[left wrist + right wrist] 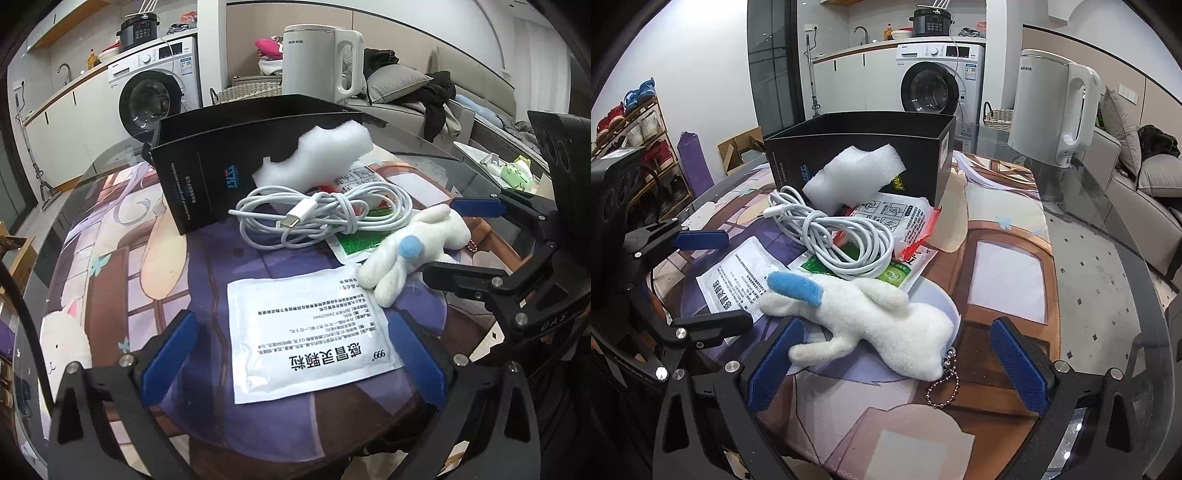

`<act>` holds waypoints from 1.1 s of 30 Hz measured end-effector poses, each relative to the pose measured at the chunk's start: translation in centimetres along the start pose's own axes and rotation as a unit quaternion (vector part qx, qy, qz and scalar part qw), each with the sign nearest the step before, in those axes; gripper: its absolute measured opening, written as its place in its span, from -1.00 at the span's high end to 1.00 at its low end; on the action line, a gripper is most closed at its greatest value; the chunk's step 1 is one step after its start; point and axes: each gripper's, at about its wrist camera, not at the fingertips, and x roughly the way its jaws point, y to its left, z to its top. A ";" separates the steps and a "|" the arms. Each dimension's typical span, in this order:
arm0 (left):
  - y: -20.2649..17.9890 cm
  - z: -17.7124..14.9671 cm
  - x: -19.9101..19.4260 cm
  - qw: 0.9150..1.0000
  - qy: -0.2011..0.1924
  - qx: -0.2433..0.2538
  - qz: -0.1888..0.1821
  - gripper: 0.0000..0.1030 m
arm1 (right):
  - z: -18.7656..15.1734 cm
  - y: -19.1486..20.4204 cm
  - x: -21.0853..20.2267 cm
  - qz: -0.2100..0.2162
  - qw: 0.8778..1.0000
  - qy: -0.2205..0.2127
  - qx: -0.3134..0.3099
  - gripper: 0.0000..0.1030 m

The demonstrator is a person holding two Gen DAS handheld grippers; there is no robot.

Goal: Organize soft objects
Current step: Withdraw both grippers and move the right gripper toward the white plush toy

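Note:
A white plush rabbit (879, 325) with a blue ear and a bead chain lies between the wide-spread pads of my open right gripper (897, 363). That gripper (454, 240) also shows at the right of the left wrist view, around the rabbit (413, 247). My left gripper (291, 360) is open around a white medicine sachet (310, 332). Behind lie a coiled white cable (317, 214), a white foam piece (317, 158) leaning on an open black box (221, 158), and more sachets (905, 218). My left gripper (709, 280) appears at the left of the right wrist view.
A white electric kettle (1052, 110) stands at the back right on the glass-topped table (1108, 277). A printed mat (110, 258) covers the table top. Beyond the table are a washing machine (938, 85), a shoe rack (631, 133) and a sofa (424, 96).

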 end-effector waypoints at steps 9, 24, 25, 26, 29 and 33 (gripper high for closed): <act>1.6 -0.1 -0.1 1.000 0.001 -0.022 0.017 -1.00 | 0.5 -0.2 0.3 0.017 1.000 -0.007 0.004 -0.99; 1.4 0.0 0.0 1.000 0.002 -0.013 0.014 -1.00 | 0.1 1.1 -0.4 0.076 0.997 -0.002 -0.020 -0.97; 1.4 0.0 0.0 1.000 0.002 -0.012 0.014 -1.00 | 0.3 1.1 -0.3 0.074 0.997 -0.004 -0.019 -0.97; 1.4 0.0 0.0 1.000 0.002 -0.012 0.015 -1.00 | 0.4 1.0 -0.1 0.070 0.997 -0.003 -0.022 -0.97; 1.3 0.0 0.0 1.000 0.002 -0.012 0.014 -1.00 | 0.9 0.9 0.9 0.063 0.998 0.008 -0.030 -0.97; 1.3 0.0 0.0 1.000 0.002 -0.011 0.014 -1.00 | 0.9 1.1 0.6 0.074 0.997 0.005 -0.034 -0.75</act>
